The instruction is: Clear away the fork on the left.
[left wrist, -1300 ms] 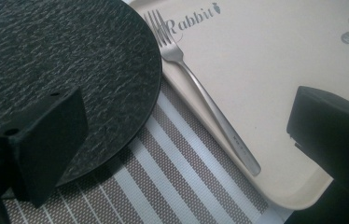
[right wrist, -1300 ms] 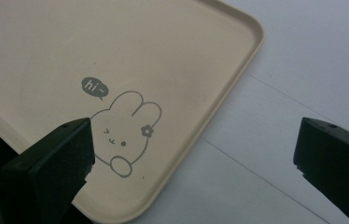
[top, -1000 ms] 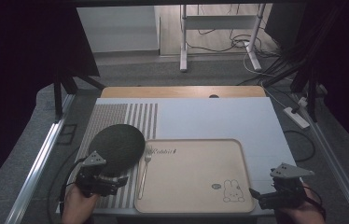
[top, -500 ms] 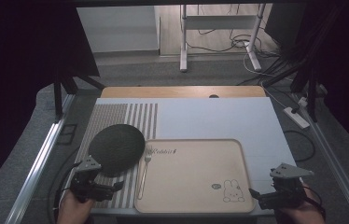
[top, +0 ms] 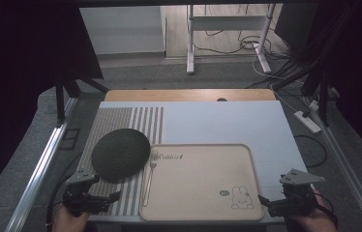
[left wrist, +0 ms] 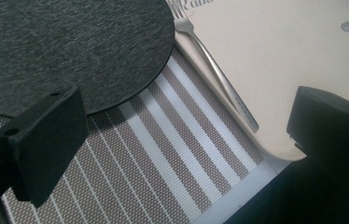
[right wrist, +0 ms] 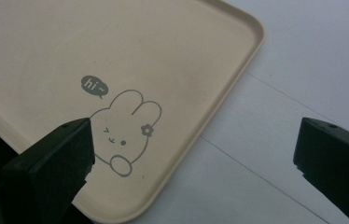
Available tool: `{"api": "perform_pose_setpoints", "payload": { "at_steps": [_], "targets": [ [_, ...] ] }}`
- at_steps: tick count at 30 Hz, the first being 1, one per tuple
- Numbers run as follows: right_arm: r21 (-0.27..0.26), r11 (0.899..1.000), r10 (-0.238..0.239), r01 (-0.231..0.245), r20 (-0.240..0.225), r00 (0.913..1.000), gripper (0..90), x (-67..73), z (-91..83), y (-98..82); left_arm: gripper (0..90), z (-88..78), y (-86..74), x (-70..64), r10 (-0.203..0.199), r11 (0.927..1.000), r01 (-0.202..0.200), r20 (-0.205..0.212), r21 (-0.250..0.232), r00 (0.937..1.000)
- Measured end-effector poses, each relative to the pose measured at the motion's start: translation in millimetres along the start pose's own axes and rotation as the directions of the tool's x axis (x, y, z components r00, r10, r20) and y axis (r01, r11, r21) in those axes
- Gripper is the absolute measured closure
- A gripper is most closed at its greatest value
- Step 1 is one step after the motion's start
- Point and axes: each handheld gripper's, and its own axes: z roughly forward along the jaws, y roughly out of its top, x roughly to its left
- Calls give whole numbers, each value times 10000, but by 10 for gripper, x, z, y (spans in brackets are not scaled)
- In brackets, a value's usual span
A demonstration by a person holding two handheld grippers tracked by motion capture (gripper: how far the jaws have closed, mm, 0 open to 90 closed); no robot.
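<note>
The left hand-held gripper is held with jaws apart at the table's near edge, just short of the dark round placemat overlapping the striped mat, while the right hand-held gripper, likewise open, is poised beside the beige rabbit tray carrying a fork, seemingly ready for a grasp.

Tray: beige, on the bench
Fork: along the tray's left edge
Round dark mat: left of the tray
Left gripper: near the mat, holding nothing
Right gripper: at the tray's near right corner
</note>
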Motion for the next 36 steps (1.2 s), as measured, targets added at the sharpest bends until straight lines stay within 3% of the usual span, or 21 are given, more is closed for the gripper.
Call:
{"api": "perform_pose_setpoints", "payload": {
  "at_steps": [17,26,36],
  "targets": [
    [-23,10000,20,-20,33,10000,0,1,0,-2,0,-115,-111,30,-280,9995,279,-37,-173,9996],
    [-27,10000,26,-25,91,10000,0,1,-4,-1,0,-164,-158,44,-383,9992,379,-252,-159,9989],
    [-188,9995,241,-237,223,9995,0,-7,-19,-4,0,-202,-201,51,-506,9987,503,-323,-75,9982]
  ]
}}
